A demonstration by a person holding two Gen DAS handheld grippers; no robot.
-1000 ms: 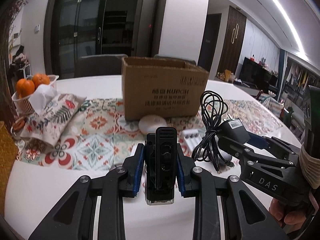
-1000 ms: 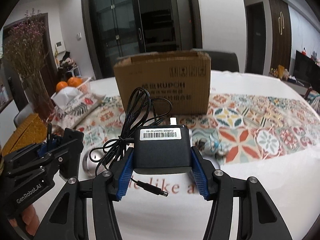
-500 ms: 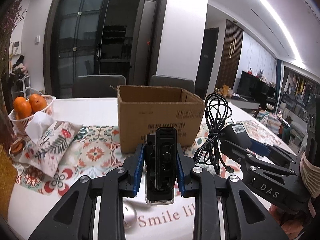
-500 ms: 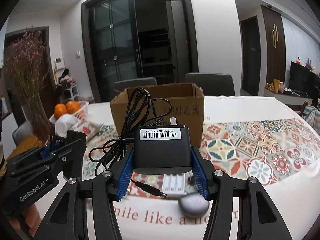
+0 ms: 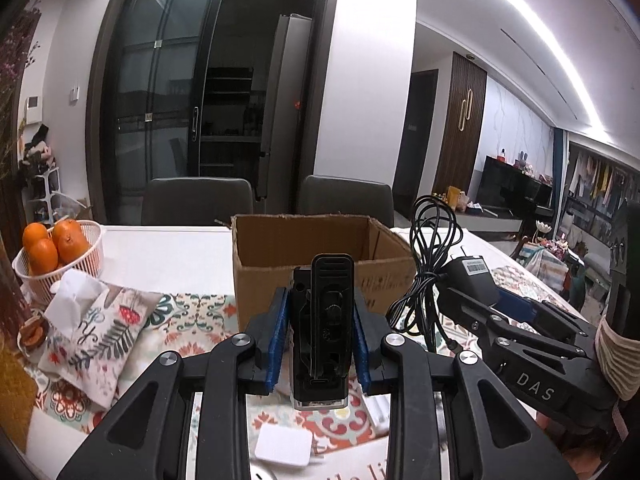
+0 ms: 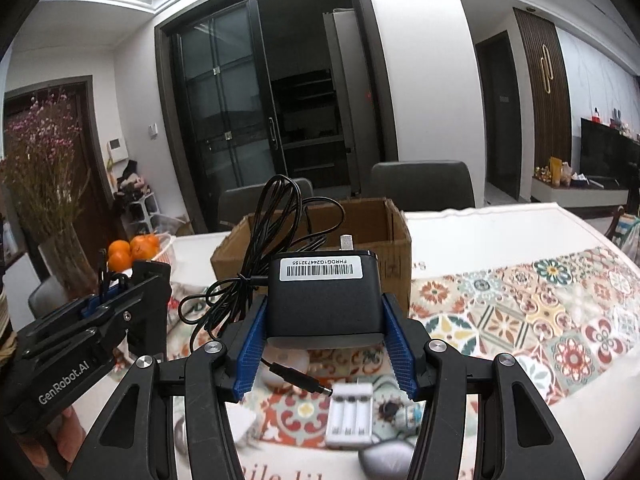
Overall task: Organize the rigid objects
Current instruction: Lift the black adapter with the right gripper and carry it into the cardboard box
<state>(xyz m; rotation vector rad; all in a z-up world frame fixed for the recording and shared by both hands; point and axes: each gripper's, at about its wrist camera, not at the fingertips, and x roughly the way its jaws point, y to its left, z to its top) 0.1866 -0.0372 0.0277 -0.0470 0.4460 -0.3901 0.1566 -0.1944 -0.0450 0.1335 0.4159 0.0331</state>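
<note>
My left gripper [image 5: 320,340] is shut on an upright black clip-backed device [image 5: 323,320], held above the table in front of an open cardboard box [image 5: 320,256]. My right gripper [image 6: 326,340] is shut on a black power adapter [image 6: 325,296] with a barcode label; its coiled black cable [image 6: 276,236] hangs to the left. The box [image 6: 394,240] stands just beyond the adapter. In the left wrist view the right gripper [image 5: 500,312] with the adapter [image 5: 468,276] is at my right. In the right wrist view the left gripper [image 6: 116,292] is at the left.
On the patterned table runner [image 6: 540,312] below lie a white battery holder [image 6: 350,414], a grey mouse [image 6: 386,460] and a white square block [image 5: 284,446]. A basket of oranges [image 5: 52,256] and a fabric tissue pouch [image 5: 96,332] are at the left. Chairs stand behind the table.
Both grippers have risen with their loads and moved towards the box; the box's open top now shows, and the table items have dropped lower in view.
</note>
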